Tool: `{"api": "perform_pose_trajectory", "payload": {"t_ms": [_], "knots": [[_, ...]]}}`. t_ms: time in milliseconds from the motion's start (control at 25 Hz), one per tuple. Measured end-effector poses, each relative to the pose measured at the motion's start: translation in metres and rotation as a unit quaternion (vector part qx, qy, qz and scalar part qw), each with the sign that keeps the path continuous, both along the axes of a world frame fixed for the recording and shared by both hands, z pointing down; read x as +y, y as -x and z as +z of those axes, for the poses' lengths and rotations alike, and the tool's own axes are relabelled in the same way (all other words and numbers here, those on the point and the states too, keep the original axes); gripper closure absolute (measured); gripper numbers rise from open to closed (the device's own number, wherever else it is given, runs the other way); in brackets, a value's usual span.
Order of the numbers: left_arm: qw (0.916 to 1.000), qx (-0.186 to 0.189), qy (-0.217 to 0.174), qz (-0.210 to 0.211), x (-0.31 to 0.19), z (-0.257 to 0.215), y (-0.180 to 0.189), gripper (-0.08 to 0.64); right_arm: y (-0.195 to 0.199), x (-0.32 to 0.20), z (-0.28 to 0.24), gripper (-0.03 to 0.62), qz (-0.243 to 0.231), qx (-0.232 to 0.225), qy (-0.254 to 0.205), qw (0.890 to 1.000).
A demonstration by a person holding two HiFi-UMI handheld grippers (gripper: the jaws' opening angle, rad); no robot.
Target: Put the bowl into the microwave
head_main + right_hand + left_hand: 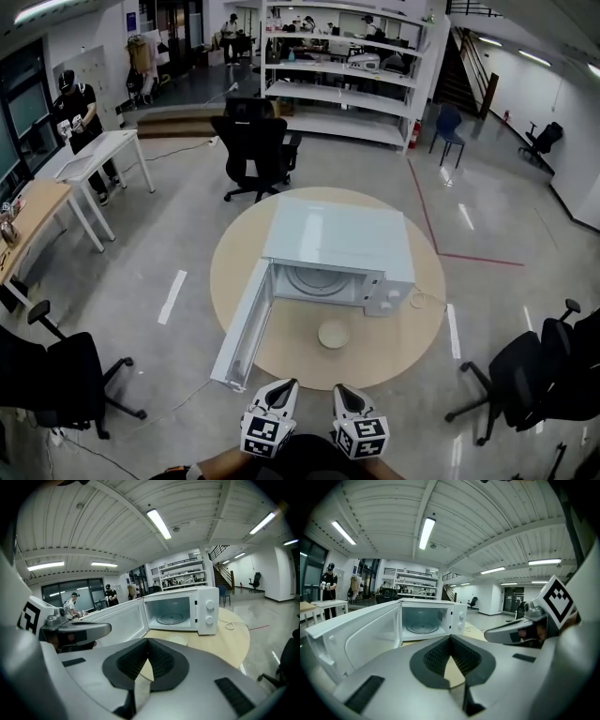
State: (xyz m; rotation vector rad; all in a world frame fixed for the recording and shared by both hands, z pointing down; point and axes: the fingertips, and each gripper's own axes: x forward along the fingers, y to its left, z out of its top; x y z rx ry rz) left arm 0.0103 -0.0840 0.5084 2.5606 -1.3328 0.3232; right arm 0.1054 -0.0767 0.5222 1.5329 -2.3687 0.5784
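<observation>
Bowl [333, 335] sitting on open counter [417, 323] before microwave [337, 239], door [246, 323] standing wide leftward, left hand-held gripper [289, 383] and right hand-held gripper [339, 388] hovering closed, empty

bowl [333, 335] before open microwave [339, 249], on table [412, 323]

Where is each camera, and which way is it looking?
Head view: on the person's head, looking down at the microwave and bowl; left gripper and right gripper show below.
Left gripper view: rides the left gripper, faces the open microwave over its shut jaws; the right gripper shows beside.
Right gripper view: rides the right gripper, faces microwave and bowl over shut jaws; the left gripper shows.
Shared: every view shows the microwave.
</observation>
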Motion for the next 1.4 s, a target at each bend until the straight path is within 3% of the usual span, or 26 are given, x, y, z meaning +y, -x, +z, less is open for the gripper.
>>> {"api": "perform_pose_trajectory", "payload": {"t_ms": [280,840,1000,1400], "knots": [[0.9997,0.012,0.02,0.012,-0.024,0.005,0.006,0.514,0.007,-0.02,0.0,0.577,0.012,0.02,0.003,1.0],[0.9981,0.037,0.009,0.048,-0.066,0.014,0.021,0.514,0.027,-0.053,0.003,0.577,0.041,0.052,0.012,0.998],[0.9965,0.046,0.025,0.065,-0.068,0.014,0.024,0.514,0.034,-0.054,0.004,0.577,0.049,0.06,0.018,0.997],[0.9954,0.065,0.014,0.069,-0.081,0.014,0.041,0.514,0.054,-0.062,0.007,0.576,0.051,0.072,0.019,0.996]]}}
